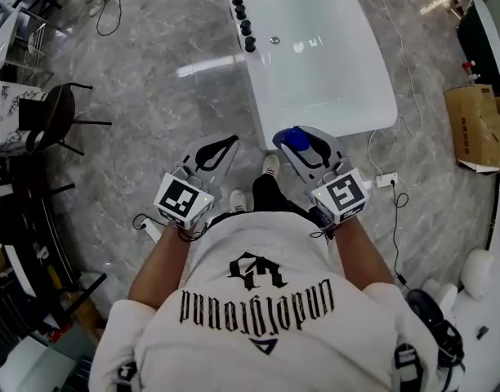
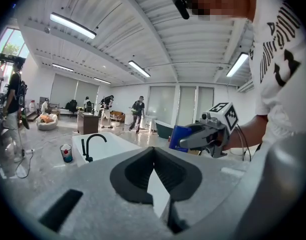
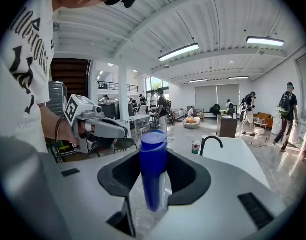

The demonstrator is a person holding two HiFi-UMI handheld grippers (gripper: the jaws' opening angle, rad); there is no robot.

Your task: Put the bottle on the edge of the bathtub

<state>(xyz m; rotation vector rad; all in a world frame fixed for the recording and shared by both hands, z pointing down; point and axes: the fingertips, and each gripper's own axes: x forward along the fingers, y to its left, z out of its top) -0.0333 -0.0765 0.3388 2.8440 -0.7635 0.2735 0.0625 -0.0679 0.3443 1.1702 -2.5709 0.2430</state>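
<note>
A blue bottle (image 1: 296,140) stands upright between the jaws of my right gripper (image 1: 299,137), which is shut on it. In the right gripper view the bottle (image 3: 153,169) fills the middle of the jaws. The white bathtub (image 1: 332,64) with its black faucet (image 1: 242,11) lies just ahead of both grippers; its near end is right beyond the bottle. My left gripper (image 1: 227,143) hovers to the left of the tub's near end, its jaw tips touching, holding nothing. The left gripper view shows the bottle (image 2: 179,138) in the right gripper, with the tub (image 2: 113,146) behind.
A small cup (image 2: 66,153) stands by the faucet (image 2: 90,144) at the tub's far end. A power strip (image 1: 386,180) and cables lie on the marble floor to the right. A cardboard box (image 1: 479,125) sits far right and a black chair (image 1: 54,117) far left. People stand far off.
</note>
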